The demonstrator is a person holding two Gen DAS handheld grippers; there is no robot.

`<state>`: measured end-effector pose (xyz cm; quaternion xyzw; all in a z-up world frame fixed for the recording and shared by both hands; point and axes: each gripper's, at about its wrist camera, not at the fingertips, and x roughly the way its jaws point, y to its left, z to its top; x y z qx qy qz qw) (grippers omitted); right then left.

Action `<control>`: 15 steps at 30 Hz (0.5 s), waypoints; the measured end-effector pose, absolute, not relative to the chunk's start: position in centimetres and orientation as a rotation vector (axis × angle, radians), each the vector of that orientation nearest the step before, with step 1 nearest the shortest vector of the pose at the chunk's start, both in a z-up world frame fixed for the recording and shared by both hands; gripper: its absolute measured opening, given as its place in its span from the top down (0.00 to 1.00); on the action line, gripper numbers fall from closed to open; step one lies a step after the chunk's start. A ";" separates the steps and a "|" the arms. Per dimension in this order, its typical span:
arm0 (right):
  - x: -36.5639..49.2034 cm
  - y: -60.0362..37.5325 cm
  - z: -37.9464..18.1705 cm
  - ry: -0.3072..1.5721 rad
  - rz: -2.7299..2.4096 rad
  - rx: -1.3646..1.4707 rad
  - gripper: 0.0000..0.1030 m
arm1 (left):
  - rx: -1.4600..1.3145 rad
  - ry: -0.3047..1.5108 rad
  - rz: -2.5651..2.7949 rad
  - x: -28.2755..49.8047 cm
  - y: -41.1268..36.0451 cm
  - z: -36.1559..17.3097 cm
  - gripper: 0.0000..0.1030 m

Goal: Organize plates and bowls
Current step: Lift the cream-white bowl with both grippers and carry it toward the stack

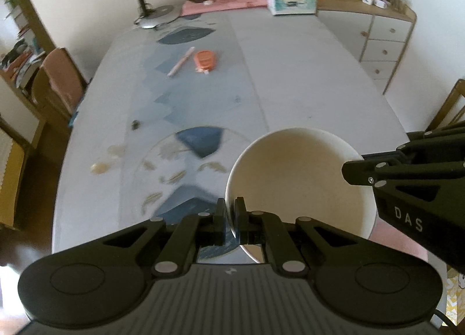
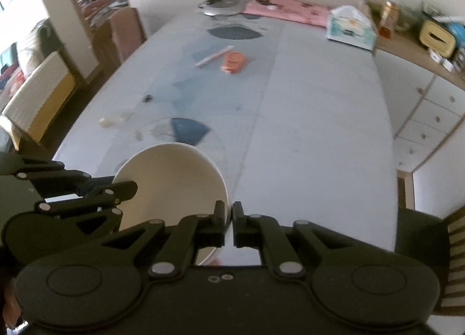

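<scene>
- Left wrist view: the left gripper [image 1: 231,213] has its two fingers pinched on the near-left rim of a cream bowl [image 1: 293,178], one finger outside the wall and one inside (only the thin wall sits between them).
- From these fingers the bowl spreads away to the right and far side, its open mouth facing up and slightly toward the camera; it looks empty.
- The right gripper [image 1: 353,173] comes in from the right edge and meets the opposite rim, so the bowl hangs between the two hands, above the near end of the grey patterned tablecloth [image 1: 290,73].
- A clear glass plate [image 1: 180,160] lies on the cloth just left of the bowl and beyond it (a likely place for the bowl, I judge, though nothing settles that).
- Right wrist view: the right gripper [image 2: 232,215] is clamped on the bowl [image 2: 174,186] at its near-right rim, fingers pressed on the wall.
- Here the bowl lies left and far of the fingers, with the left gripper [image 2: 128,189] on its left rim.
- Neither hand is nearer; a round bowl has no long axis, so the line between the two pinches is what any move must keep level.
</scene>
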<state>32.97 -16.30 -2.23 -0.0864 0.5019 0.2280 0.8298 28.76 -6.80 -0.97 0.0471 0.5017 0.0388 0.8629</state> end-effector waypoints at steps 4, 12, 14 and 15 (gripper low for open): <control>31.2 -13.2 -1.5 1.059 0.515 -0.212 0.94 | 0.076 1.050 0.090 26.8 -3.8 -0.3 0.96; 27.3 -6.6 -1.2 1.063 0.557 -0.243 0.94 | 0.057 1.056 0.104 22.2 3.1 0.3 0.96; 26.3 -5.0 -1.3 1.070 0.565 -0.245 0.94 | 0.055 1.063 0.105 21.0 4.7 0.3 0.96; 25.8 -4.2 -1.3 1.074 0.571 -0.245 0.94 | 0.055 1.066 0.106 20.4 5.4 0.3 0.96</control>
